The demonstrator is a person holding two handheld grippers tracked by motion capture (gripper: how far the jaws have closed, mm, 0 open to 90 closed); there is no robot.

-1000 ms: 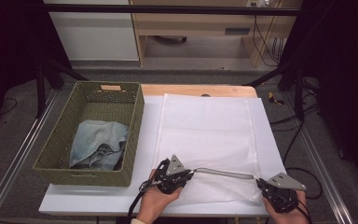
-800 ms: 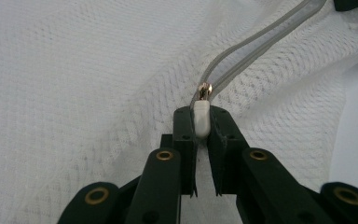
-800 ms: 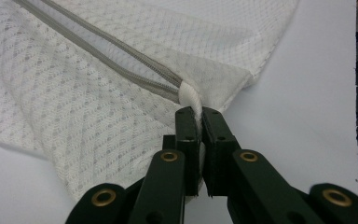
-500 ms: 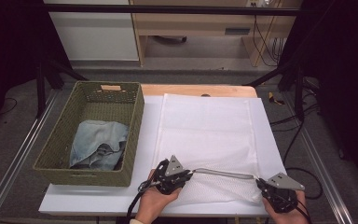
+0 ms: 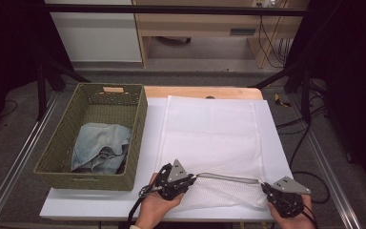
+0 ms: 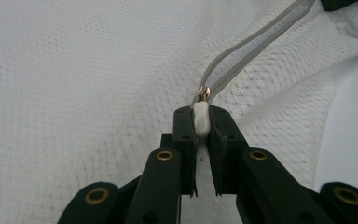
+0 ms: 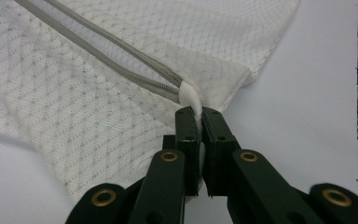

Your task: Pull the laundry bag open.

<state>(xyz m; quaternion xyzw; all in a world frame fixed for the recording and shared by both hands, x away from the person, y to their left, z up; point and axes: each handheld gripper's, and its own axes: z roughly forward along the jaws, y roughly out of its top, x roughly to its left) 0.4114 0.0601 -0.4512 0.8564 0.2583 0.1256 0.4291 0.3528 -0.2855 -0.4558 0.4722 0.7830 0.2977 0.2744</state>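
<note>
A white mesh laundry bag [image 5: 212, 133] lies flat on the white table, its grey zipper [image 5: 226, 178] running along the near edge. My left gripper [image 5: 190, 177] is shut on the white zipper pull [image 6: 201, 119] at the zipper's left end, the metal slider [image 6: 203, 94] just beyond the jaws. My right gripper [image 5: 266, 189] is shut on the bag's fabric at the zipper's right end [image 7: 190, 97]. Between the two grippers the zipper [image 7: 98, 46] is stretched, its two tapes lying apart.
A green woven basket [image 5: 138, 119] stands left of the bag with blue denim clothing [image 5: 97, 145] inside. The table's front edge [image 5: 100, 210] lies just below my hands. Cables [image 5: 310, 176] trail off the right side.
</note>
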